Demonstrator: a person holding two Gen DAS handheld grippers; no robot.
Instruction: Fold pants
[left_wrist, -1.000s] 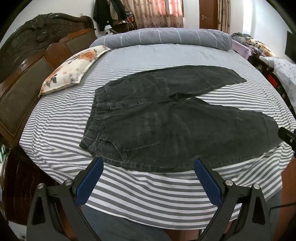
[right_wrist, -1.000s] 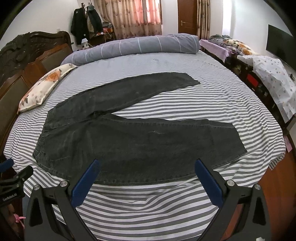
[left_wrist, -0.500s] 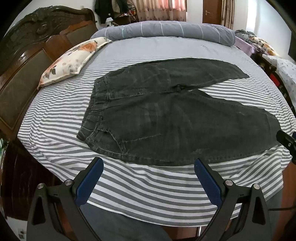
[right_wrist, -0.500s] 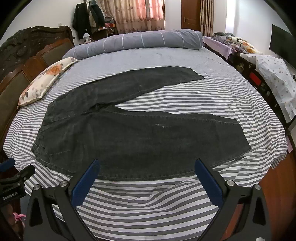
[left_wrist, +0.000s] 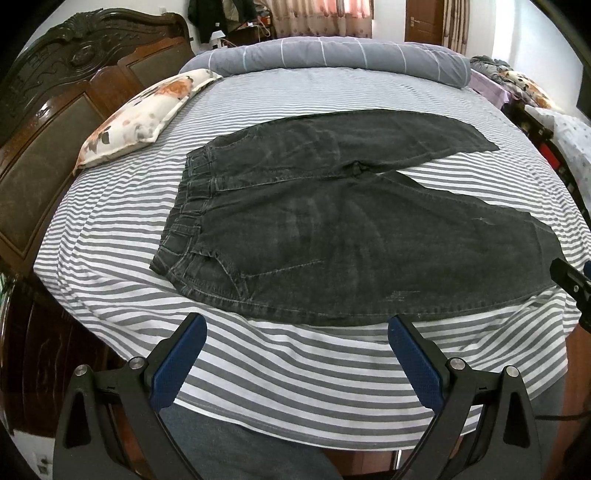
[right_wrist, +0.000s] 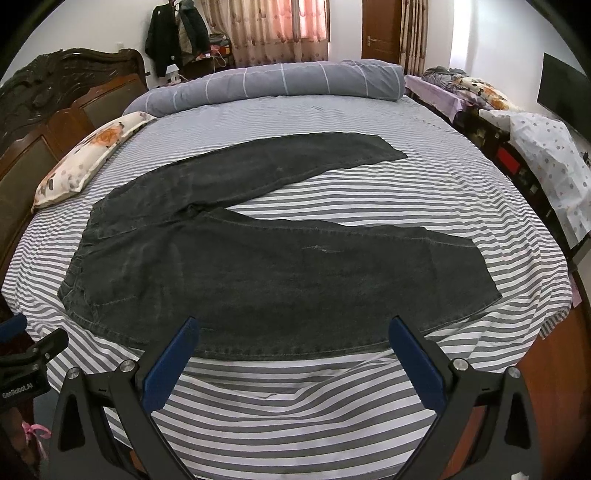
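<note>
1. Over the last second both cameras have drawn a little closer to the bed (left_wrist: 295, 373), and the dark pants (left_wrist: 332, 229) now fill more of each view. The garment itself has not shifted.
2. The pants lie flat and unfolded across the striped sheet, waistband (left_wrist: 184, 206) at the left and both legs running right. The far leg (right_wrist: 295, 162) splays away from the near leg (right_wrist: 332, 280).
3. The left tool (left_wrist: 295, 332) is spread wide and holds nothing, hovering just short of the near hem.
4. The right tool (right_wrist: 293, 334) is likewise wide and holds nothing, its tips over the near edge.
5. This reads as an approach; no fold has begun.
6. No container is in view.
</note>
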